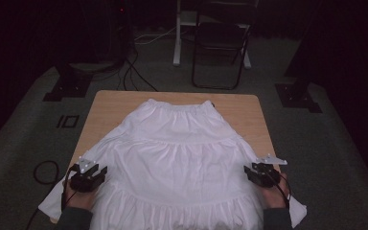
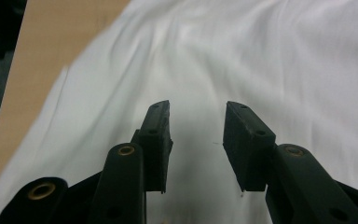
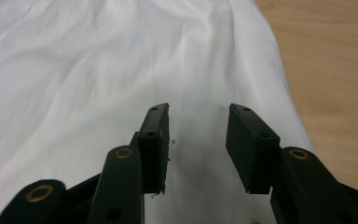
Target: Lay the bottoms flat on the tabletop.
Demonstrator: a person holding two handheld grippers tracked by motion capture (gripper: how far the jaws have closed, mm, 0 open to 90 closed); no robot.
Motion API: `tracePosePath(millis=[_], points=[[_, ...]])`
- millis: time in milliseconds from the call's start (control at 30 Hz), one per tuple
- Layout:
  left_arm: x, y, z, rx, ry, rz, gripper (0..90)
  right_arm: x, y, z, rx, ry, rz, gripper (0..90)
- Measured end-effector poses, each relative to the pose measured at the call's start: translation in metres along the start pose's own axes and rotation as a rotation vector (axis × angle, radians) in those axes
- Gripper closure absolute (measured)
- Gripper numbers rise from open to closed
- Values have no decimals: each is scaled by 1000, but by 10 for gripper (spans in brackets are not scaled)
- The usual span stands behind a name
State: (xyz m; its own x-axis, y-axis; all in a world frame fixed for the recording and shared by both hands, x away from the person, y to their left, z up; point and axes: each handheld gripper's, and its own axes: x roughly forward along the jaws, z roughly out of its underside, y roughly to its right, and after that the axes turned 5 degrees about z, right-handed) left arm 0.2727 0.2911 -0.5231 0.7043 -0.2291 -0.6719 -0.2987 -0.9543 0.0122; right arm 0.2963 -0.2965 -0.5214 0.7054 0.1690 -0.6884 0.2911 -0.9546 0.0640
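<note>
You have a white tiered skirt spread flat over most of a light wooden table, waistband toward the top of the frame and hem hanging over the near edge at the bottom. Bare wood shows along the far edge and both upper corners. Your left gripper sits at the lower left of the high view, over the skirt's left side; in the left gripper view its jaws stand apart with only white cloth seen between them, nothing clamped. Your right gripper sits at the lower right, over the skirt's right side, jaws likewise parted and holding nothing. The table stands on dull grey carpet. Behind it, in the dark upper centre, stands a black folding chair, with cables trailing across the floor at upper left.
</note>
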Motion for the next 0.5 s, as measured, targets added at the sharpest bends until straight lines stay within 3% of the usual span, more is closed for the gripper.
tracePosePath(millis=[133, 267, 300, 500], points=[[-9, -3, 21, -13, -17, -2, 615, -17, 0, 20, -16, 6, 9, 569], [-12, -4, 24, -24, -25, 0, 611, -29, 2, 31, -1, 16, 19, 563], [-14, -5, 25, -27, -18, -2, 611, -35, 5, 39, 23, 31, 18, 562], [-15, -6, 32, -15, -49, -13, 613, -41, 8, 54, 52, 31, 5, 561]])
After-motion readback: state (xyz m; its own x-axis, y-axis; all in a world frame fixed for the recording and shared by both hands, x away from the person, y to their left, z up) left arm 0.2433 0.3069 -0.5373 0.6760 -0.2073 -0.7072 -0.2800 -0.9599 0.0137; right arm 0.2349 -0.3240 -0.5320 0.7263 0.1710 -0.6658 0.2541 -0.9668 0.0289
